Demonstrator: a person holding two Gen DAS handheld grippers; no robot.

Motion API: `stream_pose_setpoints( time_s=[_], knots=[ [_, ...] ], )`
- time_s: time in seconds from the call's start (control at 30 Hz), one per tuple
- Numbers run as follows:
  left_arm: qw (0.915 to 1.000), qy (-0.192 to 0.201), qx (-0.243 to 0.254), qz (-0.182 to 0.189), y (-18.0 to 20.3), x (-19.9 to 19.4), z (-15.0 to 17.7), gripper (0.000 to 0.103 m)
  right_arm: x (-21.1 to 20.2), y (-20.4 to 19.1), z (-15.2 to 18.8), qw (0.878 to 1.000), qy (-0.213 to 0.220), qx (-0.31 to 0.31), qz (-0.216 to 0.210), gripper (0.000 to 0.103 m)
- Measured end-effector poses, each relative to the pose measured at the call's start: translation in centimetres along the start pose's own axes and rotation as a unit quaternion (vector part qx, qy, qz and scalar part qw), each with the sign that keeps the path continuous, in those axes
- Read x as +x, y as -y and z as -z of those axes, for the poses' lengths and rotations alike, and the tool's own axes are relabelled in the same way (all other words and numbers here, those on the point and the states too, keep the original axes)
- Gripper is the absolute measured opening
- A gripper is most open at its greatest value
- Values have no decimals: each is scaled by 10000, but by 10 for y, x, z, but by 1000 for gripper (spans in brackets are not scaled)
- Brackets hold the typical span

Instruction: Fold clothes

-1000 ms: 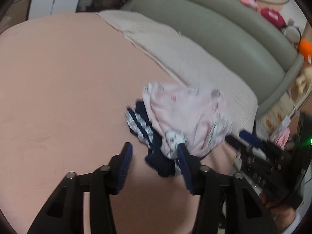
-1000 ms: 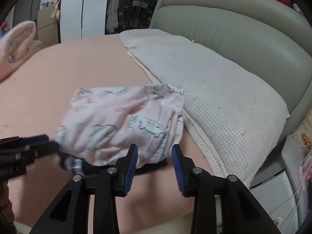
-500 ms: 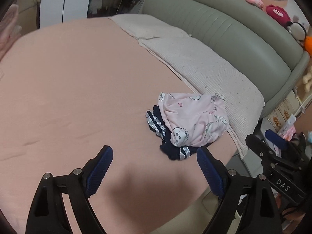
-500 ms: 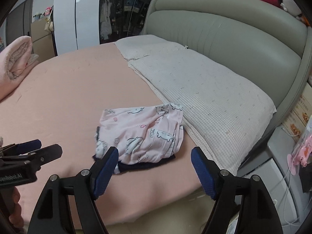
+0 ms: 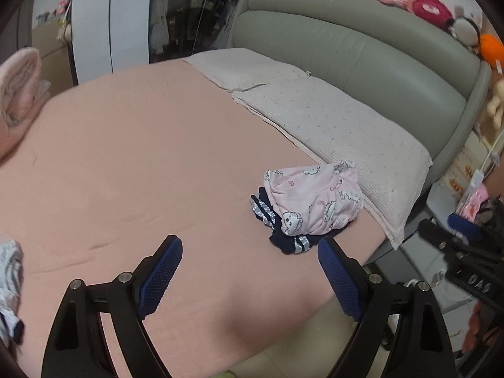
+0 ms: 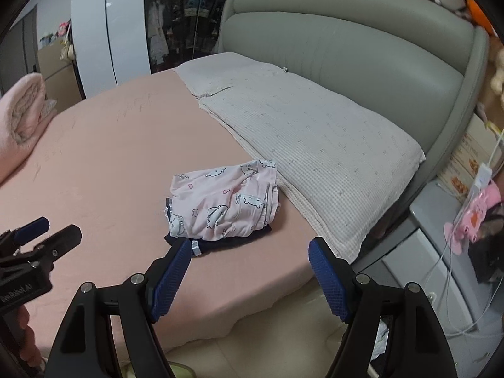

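Observation:
A folded pink printed garment (image 5: pixel 315 198) lies on top of a folded navy garment with white stripes (image 5: pixel 283 239), near the bed's front right corner beside the pillows. The stack also shows in the right wrist view (image 6: pixel 223 204). My left gripper (image 5: pixel 249 277) is open and empty, held back above the bed's front edge, apart from the stack. My right gripper (image 6: pixel 249 277) is open and empty, also back from the stack. The other gripper shows at the edge of each view (image 5: pixel 456 236) (image 6: pixel 37 239).
Pink bed sheet (image 5: pixel 126 157). Two beige pillows (image 5: pixel 330 126) lie against a grey-green headboard (image 5: pixel 362 50) with plush toys on top. A rolled pink blanket (image 5: pixel 19 94) sits at far left. A light garment (image 5: pixel 8 277) lies at the left edge. Nightstand (image 6: pixel 441 271) at right.
Both grippers let go of the pink garment, opened wide and pulled back from the stack. The stack now lies still on the bed.

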State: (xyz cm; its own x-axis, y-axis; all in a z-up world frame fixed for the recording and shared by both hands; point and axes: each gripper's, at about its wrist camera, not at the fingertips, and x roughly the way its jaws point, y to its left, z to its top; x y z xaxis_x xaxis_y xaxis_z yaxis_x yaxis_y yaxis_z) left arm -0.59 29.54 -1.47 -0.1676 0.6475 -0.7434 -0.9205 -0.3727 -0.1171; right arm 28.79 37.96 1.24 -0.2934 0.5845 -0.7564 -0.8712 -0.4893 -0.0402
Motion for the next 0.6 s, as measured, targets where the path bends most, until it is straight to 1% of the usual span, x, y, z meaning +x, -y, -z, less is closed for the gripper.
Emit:
stream_pose_setpoints(
  time_s=[0.03, 0.3, 0.43, 0.53, 0.57, 0.6],
  knots=[
    [9999, -4, 103, -110, 4, -2, 0, 88, -4, 1, 0, 10000, 14, 28, 2, 77],
    [9974, 138, 500, -506, 26, -18, 7, 88, -38, -1, 8, 10000, 48, 41, -9, 77],
    [9984, 85, 437, -347, 25, -23, 8, 88, -50, -6, 13, 9999, 56, -73, 47, 77],
    [9988, 47, 398, -280, 25, -29, 7, 88, -55, -8, 14, 9999, 54, -103, -2, 77],
    [9990, 26, 373, -226, 25, -32, 7, 88, -55, -8, 15, 9999, 24, -98, -15, 77],
    [9994, 14, 341, -96, 25, -35, 6, 88, -56, -9, 15, 10000, -6, -94, -28, 77]
  ],
)
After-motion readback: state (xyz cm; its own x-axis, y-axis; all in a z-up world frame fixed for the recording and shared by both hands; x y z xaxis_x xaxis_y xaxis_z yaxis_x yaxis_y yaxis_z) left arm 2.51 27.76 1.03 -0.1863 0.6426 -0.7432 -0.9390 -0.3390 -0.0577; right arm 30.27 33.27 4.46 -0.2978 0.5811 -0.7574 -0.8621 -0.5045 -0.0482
